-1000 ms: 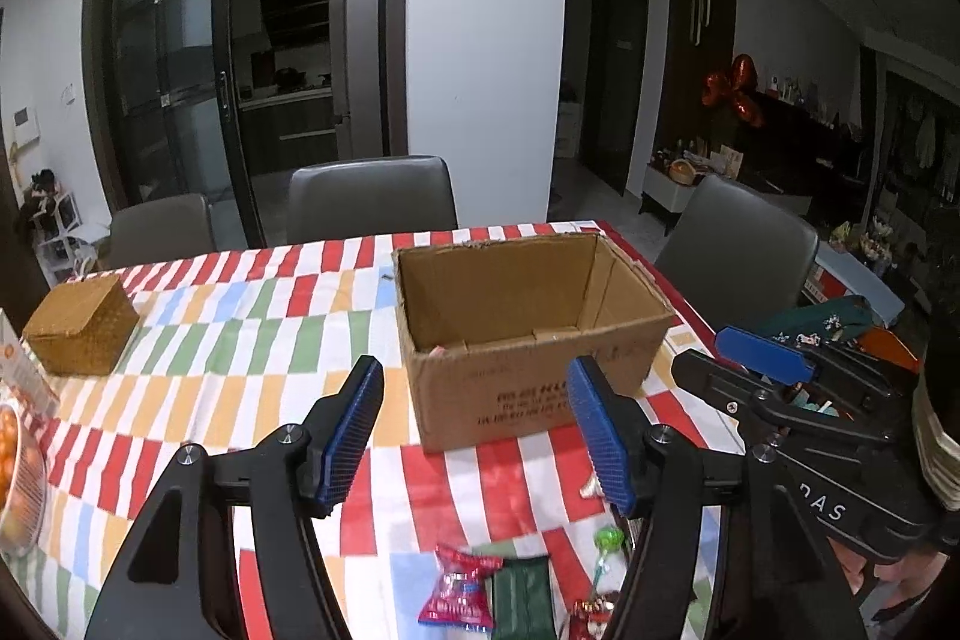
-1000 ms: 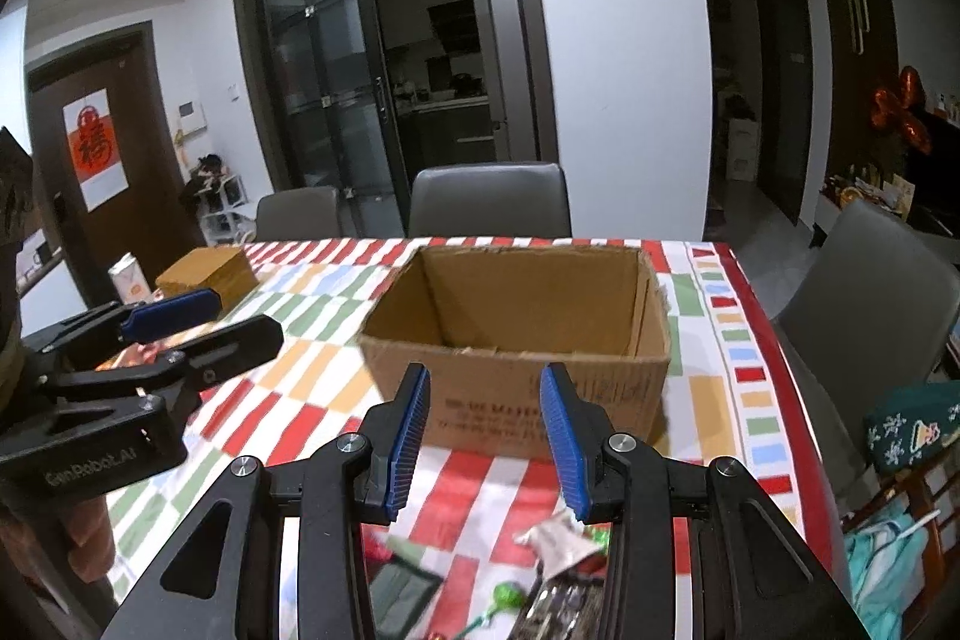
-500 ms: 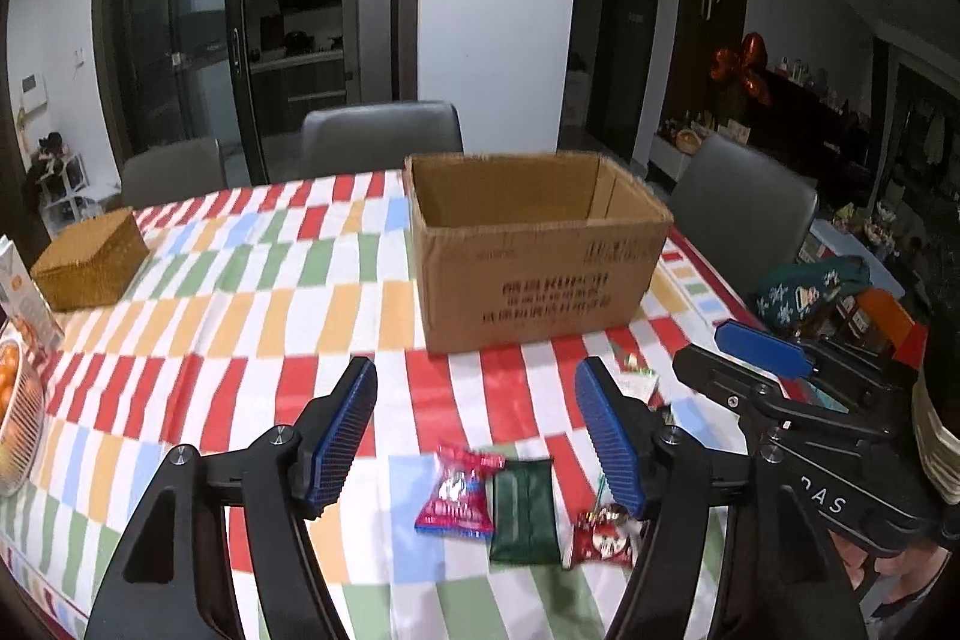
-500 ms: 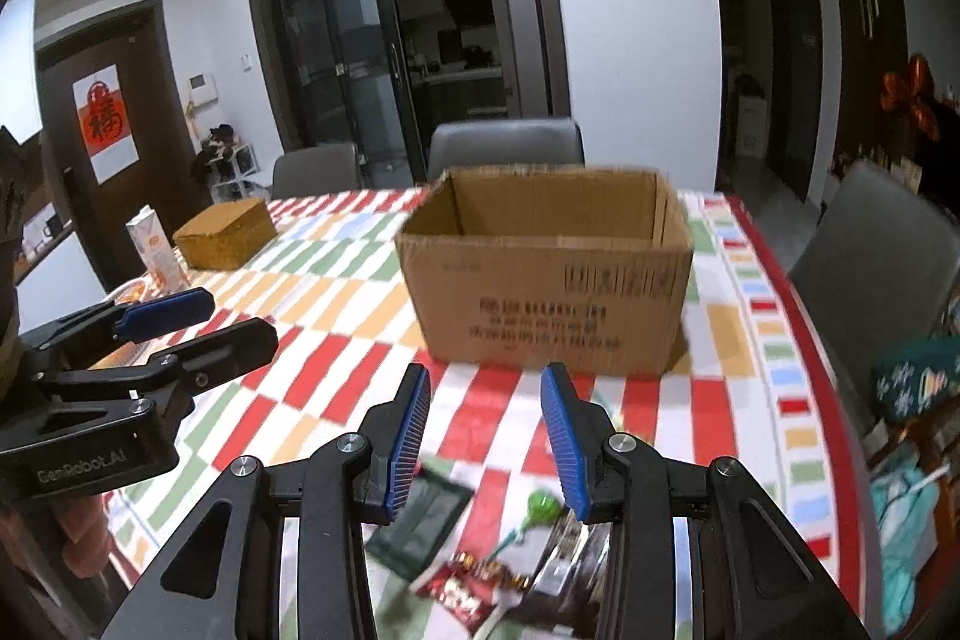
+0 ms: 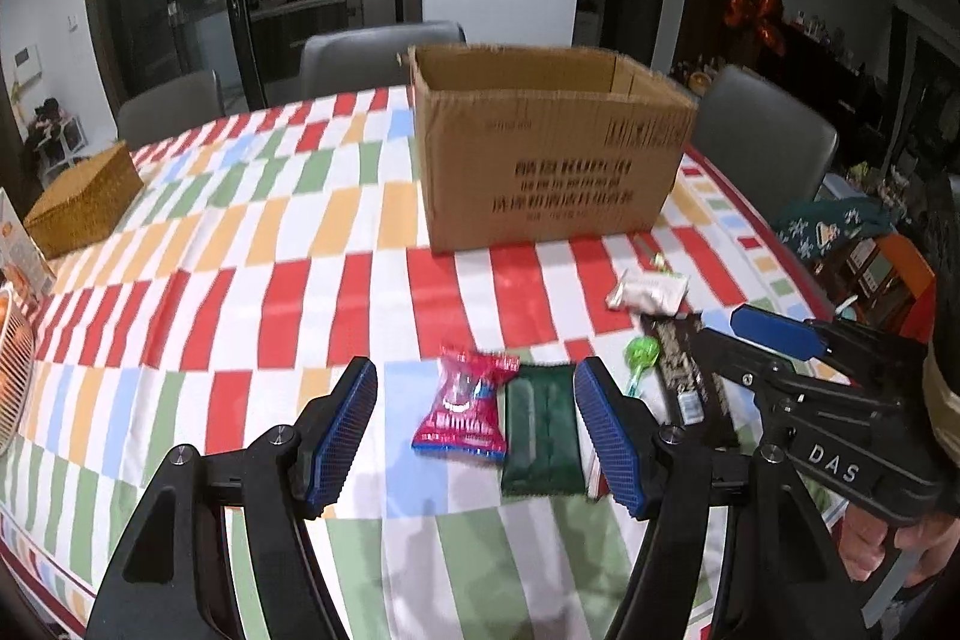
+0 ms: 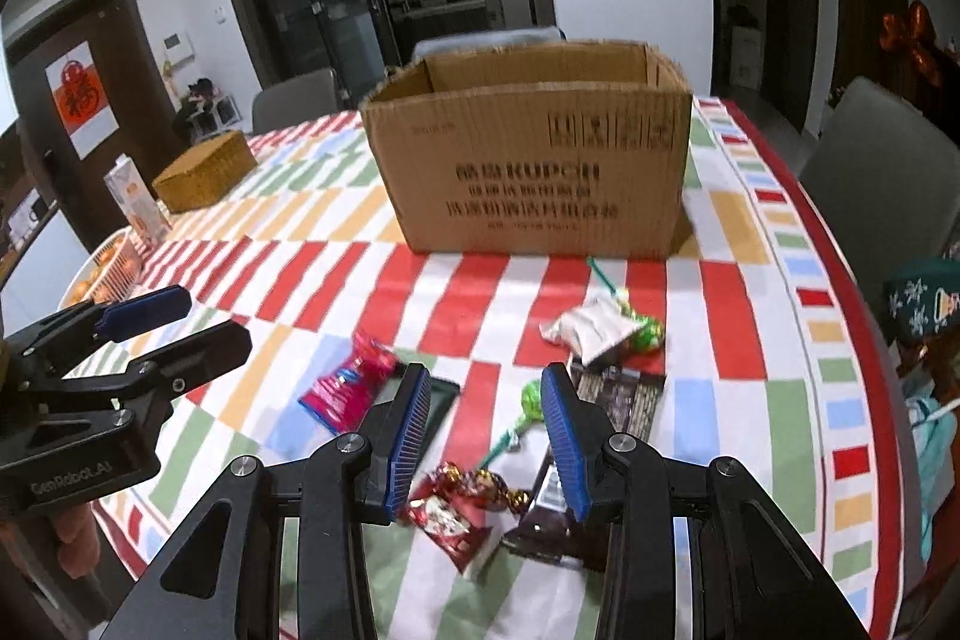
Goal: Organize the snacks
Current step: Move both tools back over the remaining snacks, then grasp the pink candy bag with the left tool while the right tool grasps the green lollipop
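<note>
Left wrist: left gripper (image 5: 475, 436) open above pink packet (image 5: 463, 411); cardboard box (image 5: 549, 148) behind.

A woven basket (image 5: 84, 199) and fruit bowl (image 5: 15, 388) sit near grey chairs (image 5: 378, 55).

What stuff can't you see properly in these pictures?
- Inside of the cardboard box: both views look at it from low down, so its front wall hides the bottom.
- Box lettering: blurred in both views.
- Dark green packet: mostly behind the right gripper finger in its view.
- Fruit basket: cut off by the left view's edge.
</note>
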Tool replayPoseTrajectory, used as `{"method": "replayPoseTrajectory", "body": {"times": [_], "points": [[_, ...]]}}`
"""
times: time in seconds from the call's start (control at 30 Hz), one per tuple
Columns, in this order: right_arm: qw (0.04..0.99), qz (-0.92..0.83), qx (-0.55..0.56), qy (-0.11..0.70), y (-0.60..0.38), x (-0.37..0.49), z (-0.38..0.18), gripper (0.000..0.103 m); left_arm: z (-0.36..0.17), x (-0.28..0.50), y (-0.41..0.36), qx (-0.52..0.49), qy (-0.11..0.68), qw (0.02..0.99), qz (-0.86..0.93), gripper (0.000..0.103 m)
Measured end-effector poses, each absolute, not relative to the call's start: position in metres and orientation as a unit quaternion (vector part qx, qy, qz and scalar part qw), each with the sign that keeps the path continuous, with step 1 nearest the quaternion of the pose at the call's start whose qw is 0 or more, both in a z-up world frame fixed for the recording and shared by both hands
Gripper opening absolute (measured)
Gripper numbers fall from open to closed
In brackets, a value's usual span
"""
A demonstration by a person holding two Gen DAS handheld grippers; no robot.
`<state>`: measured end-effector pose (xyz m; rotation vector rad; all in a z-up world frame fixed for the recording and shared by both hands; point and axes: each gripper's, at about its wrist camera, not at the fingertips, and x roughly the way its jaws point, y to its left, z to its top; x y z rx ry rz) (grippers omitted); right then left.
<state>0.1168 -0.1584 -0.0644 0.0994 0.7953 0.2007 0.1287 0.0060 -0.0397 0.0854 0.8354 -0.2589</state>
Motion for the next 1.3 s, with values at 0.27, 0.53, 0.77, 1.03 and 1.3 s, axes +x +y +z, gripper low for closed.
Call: {"method": "replayPoseTrajectory", "body": {"times": [0.27, 0.53, 0.77, 1.03, 1.3], "points": [[0.899, 0.092, 0.06, 0.425, -0.16, 0.13, -0.094, 0.04, -0.074, 0.142, 0.007, 0.048, 0.444, 0.887, -0.116, 0.068], [0.89, 0.086, 0.06, 0.444, -0.16, 0.144, -0.11, 0.04, -0.097, 0.159, 0.006, 0.037, 0.469, 0.874, -0.123, 0.068], [0.884, 0.084, 0.056, 0.456, -0.158, 0.156, -0.121, 0.039, -0.111, 0.175, 0.005, 0.034, 0.482, 0.866, -0.131, 0.068], [0.876, 0.088, 0.054, 0.471, -0.155, 0.167, -0.133, 0.034, -0.127, 0.19, 0.005, 0.027, 0.497, 0.857, -0.133, 0.067], [0.871, 0.093, 0.055, 0.479, -0.151, 0.179, -0.14, 0.031, -0.136, 0.202, 0.01, 0.007, 0.505, 0.852, -0.135, 0.062]]}}
